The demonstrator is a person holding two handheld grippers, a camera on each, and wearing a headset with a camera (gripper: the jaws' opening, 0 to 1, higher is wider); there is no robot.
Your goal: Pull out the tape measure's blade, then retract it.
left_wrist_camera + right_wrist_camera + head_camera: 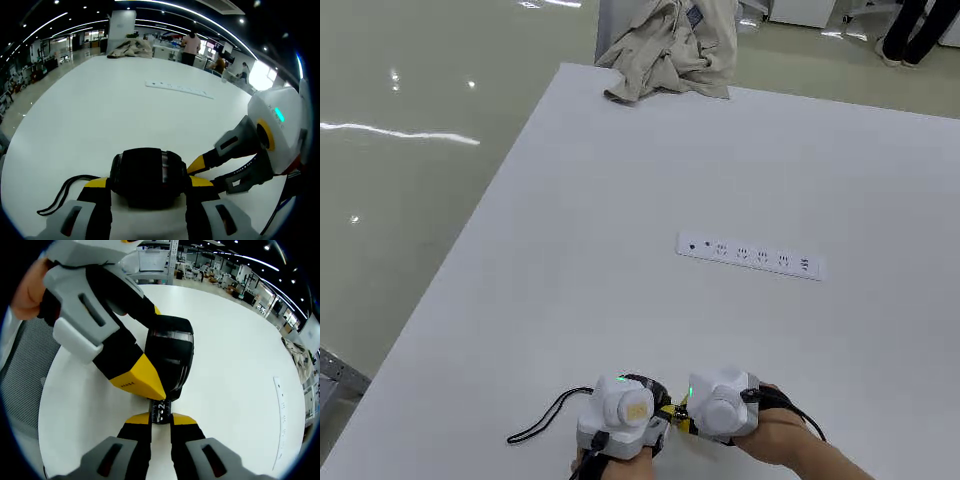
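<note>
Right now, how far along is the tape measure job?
Done: left gripper is shut on the tape measure, right gripper pinches the blade tip. In hand: just a short stub of blade is out, near the 2 mark. Left: likely most of the pull and the retraction, though this could be a retraction's end.

Your left gripper (150, 186) has two grey fingers (75, 220), each with a dark slot, then a black section and a yellow pad (97, 183) at the tip. Your right gripper (160, 419) is built in the same grey, black and yellow. From the head view, each gripper carries a white rounded housing (615, 425). The left one has a pale yellow round patch (637, 411) and a green lamp (621, 379) at 12 o'clock. The right one has its lamp at 10 o'clock. A thin black cable (798, 408) passes over your right hand (775, 432) toward 4 o'clock.
</note>
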